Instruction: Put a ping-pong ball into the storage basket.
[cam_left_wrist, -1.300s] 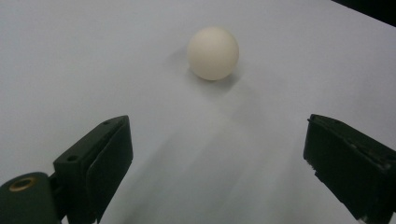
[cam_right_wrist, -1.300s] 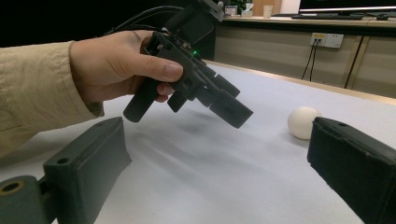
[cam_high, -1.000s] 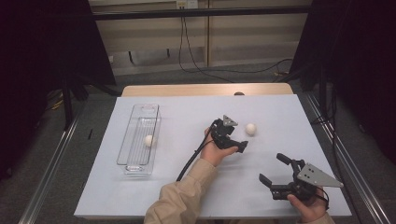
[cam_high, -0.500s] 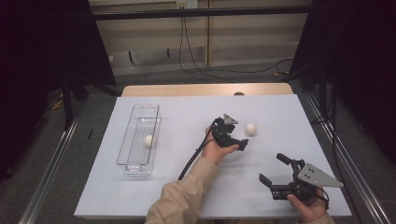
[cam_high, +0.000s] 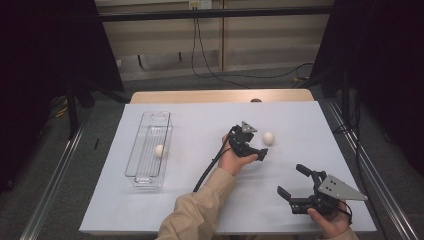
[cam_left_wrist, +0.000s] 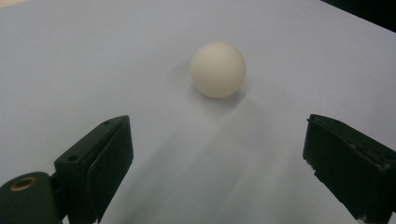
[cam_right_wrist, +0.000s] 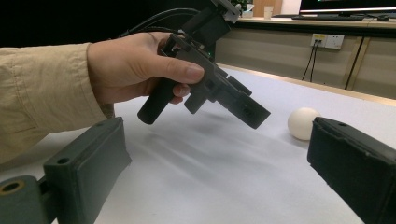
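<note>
The left gripper (cam_high: 256, 148) hangs just over the white surface (cam_high: 200, 200), and the little white ball (cam_high: 268, 138) lies right in front of it, near but not touching. In the left gripper view the ball (cam_left_wrist: 218, 70) sits straight ahead, a bit past the tips and close to the middle of the gap, so the gripper only needs to go forward and down to get around it. A ball is round, so it has no long side to line up with. The jaws of this gripper stand wide apart and hold nothing. The right gripper (cam_high: 296, 186) is lower down the surface, well apart from the ball, so the left one is much nearer. Its jaws are wide apart too, and it holds nothing. From the right gripper view you can see the hand (cam_right_wrist: 135, 70) that holds the left gripper, and the ball (cam_right_wrist: 303, 123) beyond it. Another ball (cam_high: 159, 150) lies in the clear tray (cam_high: 142, 177) far over on the left. Compared with a second ago, the left gripper has crept a little closer to the ball, while the ball and the right gripper have stayed put.
</note>
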